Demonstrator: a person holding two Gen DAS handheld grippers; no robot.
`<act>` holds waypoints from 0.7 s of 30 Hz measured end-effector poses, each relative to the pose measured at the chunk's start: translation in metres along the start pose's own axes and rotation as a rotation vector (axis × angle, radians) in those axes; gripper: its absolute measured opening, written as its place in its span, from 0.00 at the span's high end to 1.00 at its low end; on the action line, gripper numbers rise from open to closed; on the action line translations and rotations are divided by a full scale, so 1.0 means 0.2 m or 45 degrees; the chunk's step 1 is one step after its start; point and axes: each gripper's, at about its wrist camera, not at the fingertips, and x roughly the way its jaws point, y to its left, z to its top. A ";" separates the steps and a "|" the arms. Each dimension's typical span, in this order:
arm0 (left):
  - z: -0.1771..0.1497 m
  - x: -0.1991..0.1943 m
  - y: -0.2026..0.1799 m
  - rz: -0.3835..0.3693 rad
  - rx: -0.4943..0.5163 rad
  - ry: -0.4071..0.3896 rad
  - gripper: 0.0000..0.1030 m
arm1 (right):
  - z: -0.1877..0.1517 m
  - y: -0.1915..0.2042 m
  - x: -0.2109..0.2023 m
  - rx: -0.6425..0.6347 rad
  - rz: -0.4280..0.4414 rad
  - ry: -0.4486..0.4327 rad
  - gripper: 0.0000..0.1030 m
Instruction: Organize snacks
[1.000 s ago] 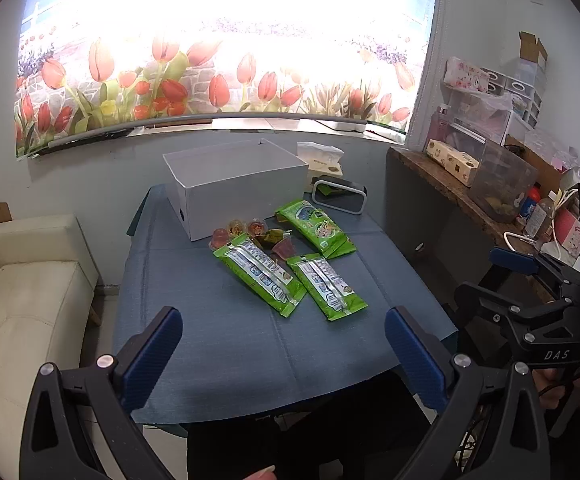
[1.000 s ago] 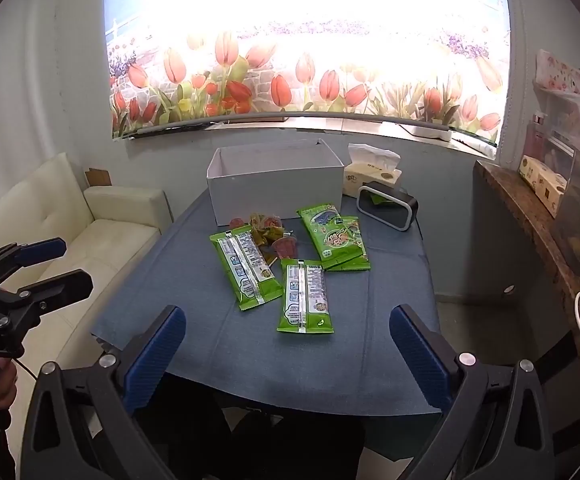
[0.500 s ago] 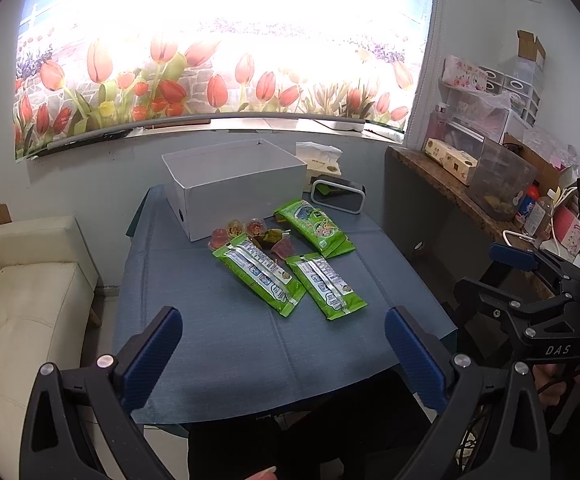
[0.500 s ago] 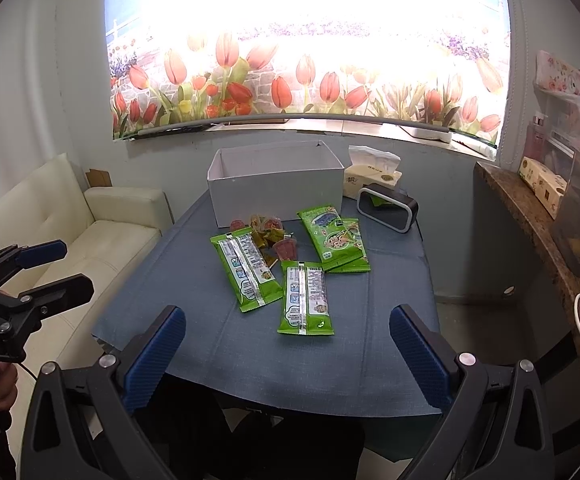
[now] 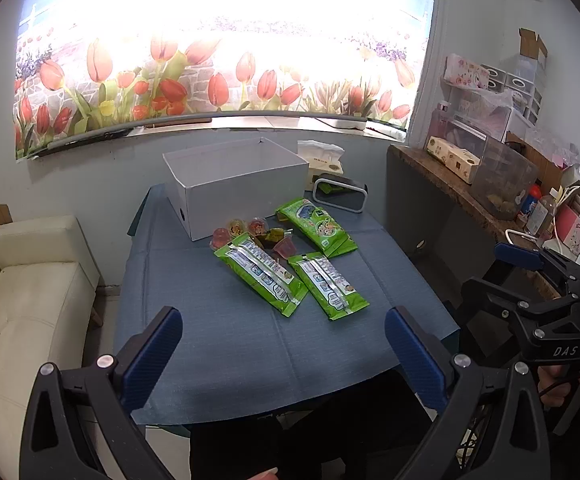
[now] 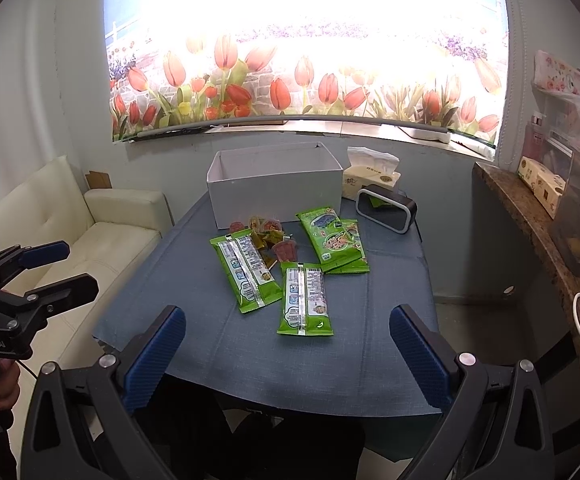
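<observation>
Several green snack packets lie on the blue table: two long ones (image 5: 259, 274) (image 5: 330, 284) side by side and a stacked pair (image 5: 316, 226) behind them. Small jelly cups (image 5: 249, 230) sit between the packets and an open white box (image 5: 237, 184) at the back. In the right wrist view the same packets (image 6: 245, 270) (image 6: 305, 296) (image 6: 332, 240), cups (image 6: 267, 236) and box (image 6: 273, 186) show. My left gripper (image 5: 283, 354) is open and empty, held above the table's near edge. My right gripper (image 6: 287, 354) is open and empty too, equally far back.
A tissue box (image 5: 324, 160) and a black clock (image 5: 340, 198) stand right of the white box. A cream sofa (image 5: 25, 292) is left of the table (image 5: 225, 344). A cluttered shelf (image 5: 486, 176) runs along the right wall.
Both grippers have drifted very slightly toward the table; nothing on it has moved.
</observation>
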 end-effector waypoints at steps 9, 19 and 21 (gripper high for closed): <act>0.00 0.01 0.00 0.001 0.001 0.003 0.00 | 0.01 0.00 0.01 -0.001 -0.008 0.004 0.00; 0.01 0.02 -0.01 0.003 0.004 0.004 0.00 | 0.01 0.00 0.01 -0.001 -0.008 0.004 0.00; 0.01 0.02 -0.01 0.006 0.006 0.003 0.00 | 0.02 0.00 0.01 -0.003 -0.009 0.005 0.00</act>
